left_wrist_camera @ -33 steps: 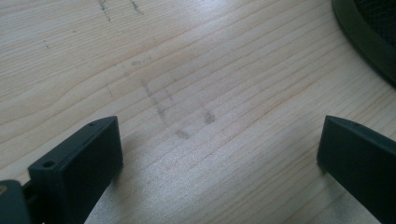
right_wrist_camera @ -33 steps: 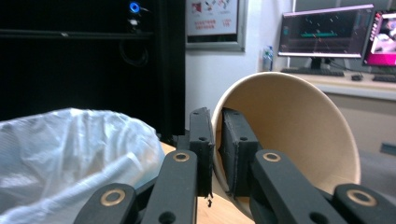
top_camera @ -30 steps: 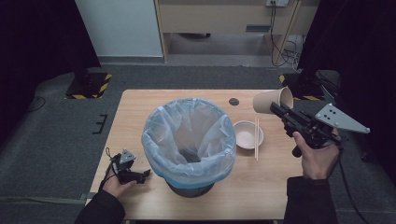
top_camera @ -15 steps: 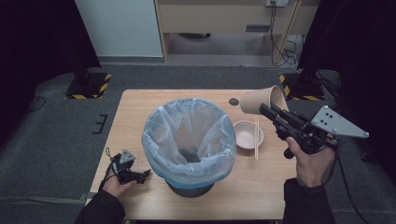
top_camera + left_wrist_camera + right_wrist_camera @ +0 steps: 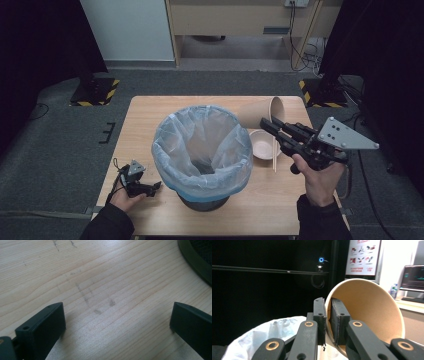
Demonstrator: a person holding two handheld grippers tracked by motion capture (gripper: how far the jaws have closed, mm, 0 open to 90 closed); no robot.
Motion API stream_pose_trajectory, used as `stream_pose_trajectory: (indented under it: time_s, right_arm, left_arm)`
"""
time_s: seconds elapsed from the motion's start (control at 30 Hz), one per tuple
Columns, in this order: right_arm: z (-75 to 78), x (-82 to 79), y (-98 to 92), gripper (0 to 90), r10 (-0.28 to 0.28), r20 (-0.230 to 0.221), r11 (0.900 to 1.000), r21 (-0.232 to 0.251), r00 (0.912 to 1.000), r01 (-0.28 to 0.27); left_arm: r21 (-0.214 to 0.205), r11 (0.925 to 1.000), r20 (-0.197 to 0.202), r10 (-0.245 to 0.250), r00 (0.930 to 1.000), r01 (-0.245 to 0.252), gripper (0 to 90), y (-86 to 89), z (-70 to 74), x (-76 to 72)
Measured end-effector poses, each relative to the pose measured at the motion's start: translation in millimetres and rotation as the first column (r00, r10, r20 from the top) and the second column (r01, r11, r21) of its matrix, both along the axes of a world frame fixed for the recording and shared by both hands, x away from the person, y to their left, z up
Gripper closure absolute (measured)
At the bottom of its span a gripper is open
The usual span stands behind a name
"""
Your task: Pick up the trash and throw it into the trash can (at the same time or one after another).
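Note:
A brown paper cup [image 5: 260, 113] hangs tipped on its side just right of the bin's rim, its mouth facing right. My right gripper [image 5: 265, 124] is shut on the cup's rim; in the right gripper view one jaw sits inside the paper cup [image 5: 372, 312] and one outside, with the right gripper [image 5: 327, 315] pinching the wall. A dark waste bin lined with a pale blue plastic bag [image 5: 202, 145] stands mid-table. My left gripper [image 5: 152, 187] rests on the wooden table [image 5: 145, 120] at the front left. In the left gripper view its jaws stand wide apart over bare wood, the left gripper [image 5: 117, 322] open.
A small white bowl [image 5: 263, 145] sits right of the bin, under the cup, with a thin stick [image 5: 274, 156] lying across its right side. The bin's dark base [image 5: 193, 261] edges the left gripper view's upper right corner.
My right gripper has carried the paper cup leftward, toward the bin's rim and over the bowl. The left gripper has stayed put.

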State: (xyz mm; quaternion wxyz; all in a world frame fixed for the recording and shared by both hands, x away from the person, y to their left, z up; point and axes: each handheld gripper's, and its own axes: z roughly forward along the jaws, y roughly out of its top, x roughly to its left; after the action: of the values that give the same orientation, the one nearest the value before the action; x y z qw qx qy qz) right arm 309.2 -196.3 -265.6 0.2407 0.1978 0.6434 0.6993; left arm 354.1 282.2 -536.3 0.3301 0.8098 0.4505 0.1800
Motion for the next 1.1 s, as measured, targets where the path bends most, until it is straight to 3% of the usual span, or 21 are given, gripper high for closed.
stream_pose_trajectory:
  time_s: [0.5, 0.87, 1.1]
  right_arm:
    - [-10.0, 1.8, 27.4, 83.4, 0.087, -0.043, 0.9956, -0.032, 0.9953, -0.088]
    - [-24.1, 7.2, 49.3, 83.3, 0.131, -0.098, 0.9862, -0.089, 0.9866, -0.14]
    - [-29.6, 9.4, 57.4, 82.3, 0.157, -0.114, 0.9808, -0.098, 0.981, -0.168]
  left_arm:
    - [0.0, 1.0, 0.0, -0.001, 1.0, 0.001, 0.0, 0.0, 0.0, 0.1]
    - [0.0, 1.0, 0.0, -0.002, 1.0, 0.002, 0.0, 0.0, 0.0, 0.2]
    - [0.0, 1.0, 0.0, -0.002, 1.0, 0.002, 0.0, -0.1, 0.0, 0.2]
